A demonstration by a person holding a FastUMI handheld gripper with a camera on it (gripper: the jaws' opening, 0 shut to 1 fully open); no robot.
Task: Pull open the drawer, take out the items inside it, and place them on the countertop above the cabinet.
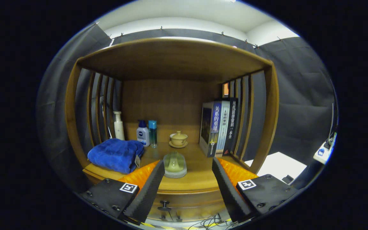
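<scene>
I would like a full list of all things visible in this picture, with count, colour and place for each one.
cabinet: 1, brown wood, slatted sides, ahead of the tool
countertop: 1, brown wood, holds all items below
drawer knob: 1, dark, on the drawer front under the countertop, drawer looks closed
towel: 1, blue, folded, front left of the countertop
pump bottle: 1, white, behind the towel
small bottles: 2, one white with blue cap, one teal, at the back
lidded cup on saucer: 1, beige, back middle
clear domed dish: 1, pale green, just beyond the fingers
books: a few, dark and blue, upright at right
tool: 1, fingers apart, holding nothing
</scene>
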